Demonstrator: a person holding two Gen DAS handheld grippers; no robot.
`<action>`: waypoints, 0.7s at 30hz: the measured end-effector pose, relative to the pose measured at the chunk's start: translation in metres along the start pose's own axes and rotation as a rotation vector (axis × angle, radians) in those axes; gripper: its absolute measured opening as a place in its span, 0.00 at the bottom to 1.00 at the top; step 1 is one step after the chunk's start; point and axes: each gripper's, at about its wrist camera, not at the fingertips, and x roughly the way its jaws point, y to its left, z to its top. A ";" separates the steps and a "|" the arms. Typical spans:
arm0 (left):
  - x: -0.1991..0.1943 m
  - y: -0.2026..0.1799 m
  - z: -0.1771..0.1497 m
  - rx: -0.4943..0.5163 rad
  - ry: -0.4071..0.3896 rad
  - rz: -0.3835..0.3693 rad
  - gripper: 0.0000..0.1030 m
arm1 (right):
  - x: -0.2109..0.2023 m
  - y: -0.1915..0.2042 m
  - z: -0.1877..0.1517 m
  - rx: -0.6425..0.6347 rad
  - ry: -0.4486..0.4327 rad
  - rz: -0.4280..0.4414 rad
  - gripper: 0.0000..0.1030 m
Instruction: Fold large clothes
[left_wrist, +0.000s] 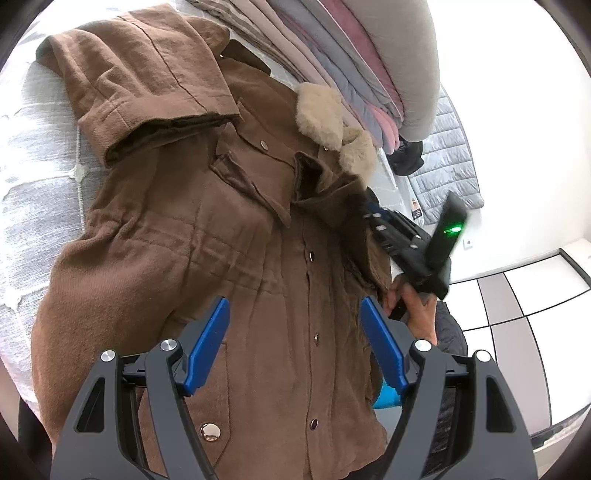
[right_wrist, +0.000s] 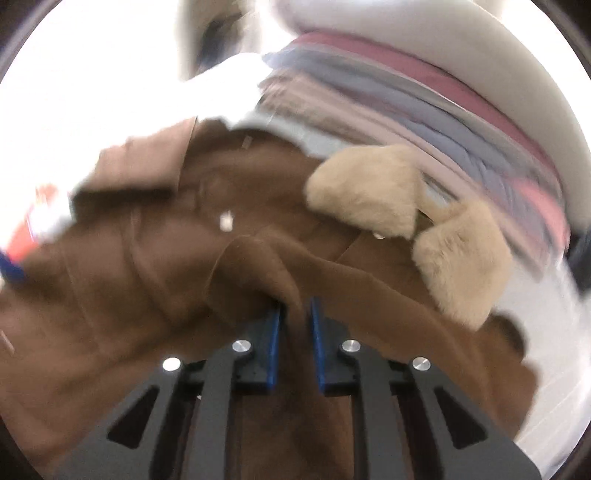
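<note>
A brown jacket (left_wrist: 229, 229) with snap buttons and a beige fur collar (left_wrist: 321, 114) lies front up on a pale quilted bed (left_wrist: 37, 155). One sleeve (left_wrist: 147, 92) is folded across its upper left. My left gripper (left_wrist: 293, 302) hovers open over the jacket's lower front, with nothing between its blue pads. At the jacket's right edge the right gripper's black body (left_wrist: 417, 254) is held by a hand (left_wrist: 417, 317). In the blurred right wrist view my right gripper (right_wrist: 296, 306) is shut on a raised fold of the brown jacket (right_wrist: 258, 266), below the fur collar (right_wrist: 369, 192).
A stack of folded clothes (left_wrist: 351, 66) in pink, grey and beige lies along the far side of the bed, just beyond the collar. A grey quilted garment (left_wrist: 447, 162) lies to the right. White and grey floor tiles (left_wrist: 517, 295) show past the bed's right edge.
</note>
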 end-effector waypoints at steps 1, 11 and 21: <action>-0.001 0.000 0.000 -0.001 -0.002 0.000 0.68 | -0.007 -0.005 0.001 0.056 -0.031 0.038 0.14; -0.005 0.003 0.000 -0.005 -0.009 -0.005 0.68 | -0.079 0.009 0.007 0.378 -0.504 0.113 0.14; -0.003 0.004 0.001 -0.008 -0.008 -0.006 0.69 | -0.009 0.061 -0.005 0.160 -0.158 0.030 0.61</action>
